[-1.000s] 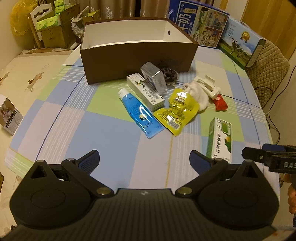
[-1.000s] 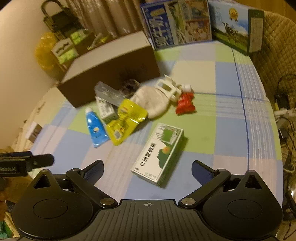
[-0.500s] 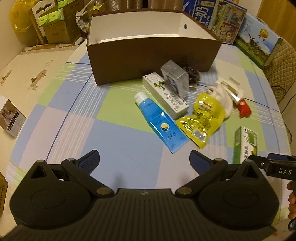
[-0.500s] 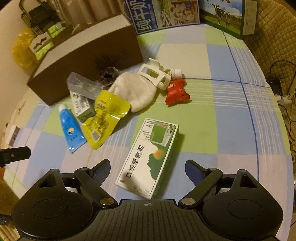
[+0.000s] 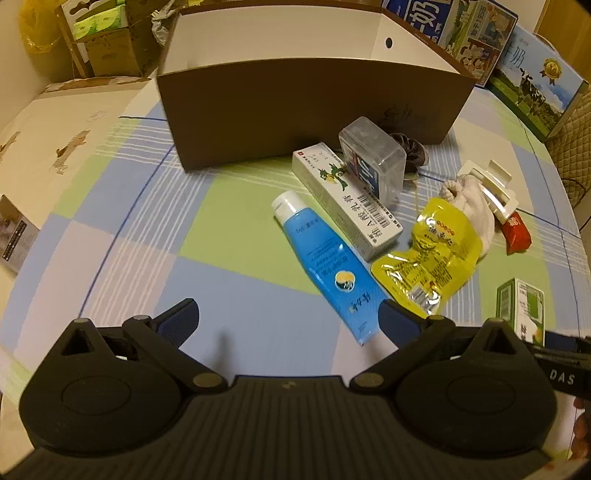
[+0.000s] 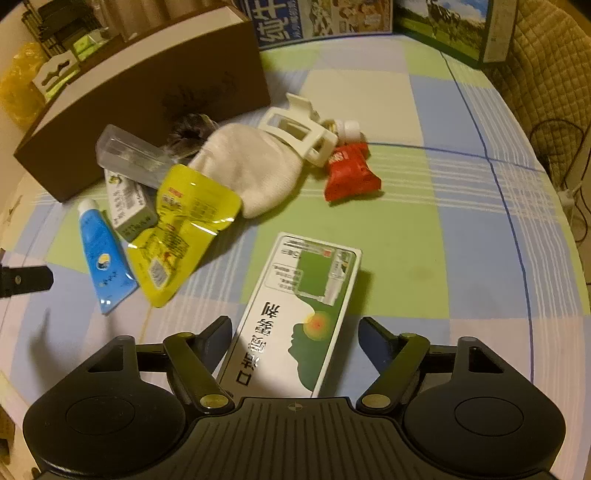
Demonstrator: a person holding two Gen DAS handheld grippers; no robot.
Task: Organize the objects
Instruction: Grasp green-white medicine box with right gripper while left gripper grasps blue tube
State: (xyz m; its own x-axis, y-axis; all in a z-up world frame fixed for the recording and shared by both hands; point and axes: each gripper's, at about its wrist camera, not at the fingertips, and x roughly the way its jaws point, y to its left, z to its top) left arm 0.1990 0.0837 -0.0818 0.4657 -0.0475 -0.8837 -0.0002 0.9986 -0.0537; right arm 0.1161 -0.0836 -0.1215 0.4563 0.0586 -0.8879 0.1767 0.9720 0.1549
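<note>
A brown open box (image 5: 303, 110) with a white inside stands at the back of the checked tablecloth. In front of it lie a blue tube (image 5: 328, 266), a white carton (image 5: 343, 195), a clear plastic case (image 5: 371, 162), a yellow pouch (image 5: 432, 254), a white sock (image 6: 251, 166), a white clip (image 6: 299, 129) and a red packet (image 6: 349, 175). My left gripper (image 5: 288, 321) is open, its right finger close to the blue tube's flat end. My right gripper (image 6: 293, 334) is open, with the near end of a green-and-white medicine box (image 6: 299, 314) between its fingers.
Two printed milk cartons (image 5: 480, 40) stand behind and to the right of the brown box. A quilted chair back (image 6: 546, 66) is off the table's right edge. Cardboard boxes (image 5: 99, 40) and a yellow bag (image 5: 33, 26) are stacked at the back left.
Both grippers have moved forward and lower toward the objects. The left one has closed in on the blue tube; the right one now has the green-and-white box between its open fingers.
</note>
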